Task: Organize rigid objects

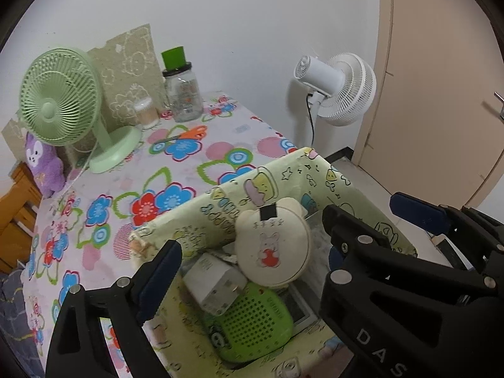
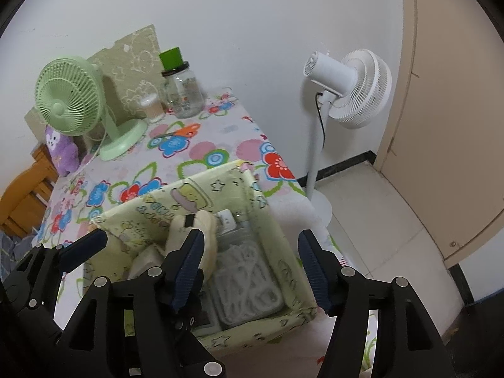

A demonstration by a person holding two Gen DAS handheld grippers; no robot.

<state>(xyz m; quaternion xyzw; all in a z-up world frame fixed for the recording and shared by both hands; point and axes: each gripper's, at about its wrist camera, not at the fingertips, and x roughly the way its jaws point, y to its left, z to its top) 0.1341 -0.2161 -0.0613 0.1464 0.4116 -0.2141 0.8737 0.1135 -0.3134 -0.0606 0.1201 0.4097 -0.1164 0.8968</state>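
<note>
Green speaker (image 1: 252, 324) and charger (image 1: 214, 286) show in the bin (image 1: 315, 163) only from the left; both hand-held grippers (image 1: 249, 271) (image 2: 252, 261) hover released above it on the counter (image 1: 132, 170).

Both the left gripper (image 1: 249, 263) and the right gripper (image 2: 252, 267) are matte black linkages studded with silver rivets, tipped by ribbed dark-blue pads (image 2: 189, 267), one arm lettered "DAS" in white.

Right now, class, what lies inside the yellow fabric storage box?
Inside the fabric box: a cream bear-shaped pouch, a white charger, a green perforated case and a clear box of white clips. Whatever lies beneath them is covered.
</note>
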